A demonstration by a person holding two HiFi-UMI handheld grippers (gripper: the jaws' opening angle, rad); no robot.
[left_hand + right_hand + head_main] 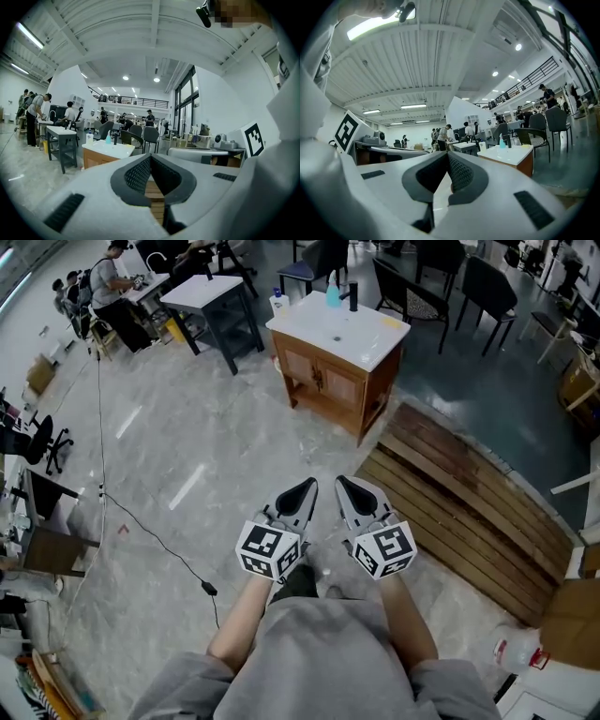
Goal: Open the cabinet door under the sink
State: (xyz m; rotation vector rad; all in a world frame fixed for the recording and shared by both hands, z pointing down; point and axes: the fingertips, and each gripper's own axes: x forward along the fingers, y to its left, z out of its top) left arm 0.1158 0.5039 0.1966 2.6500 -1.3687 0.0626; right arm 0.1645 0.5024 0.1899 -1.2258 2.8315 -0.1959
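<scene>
The wooden sink cabinet [330,381] stands far ahead on the grey floor, with a white top [361,338], a black faucet and a blue bottle [333,296]. Its two front doors [317,379] look closed. Both grippers are held low, close to the person's body and well short of the cabinet. My left gripper [305,487] and my right gripper [345,484] sit side by side, each shut with nothing between the pads. The cabinet [96,159] shows small at the left in the left gripper view, beyond the gripper [150,159]. In the right gripper view the cabinet [524,161] shows at the right, beyond the gripper [447,154].
A slatted wooden platform [469,512] lies on the floor right of the cabinet. A dark-framed table [214,306] and chairs [412,287] stand behind it. A black cable [150,531] runs across the floor at the left. People work at a desk [112,287] far left. A white jug [514,650] sits near right.
</scene>
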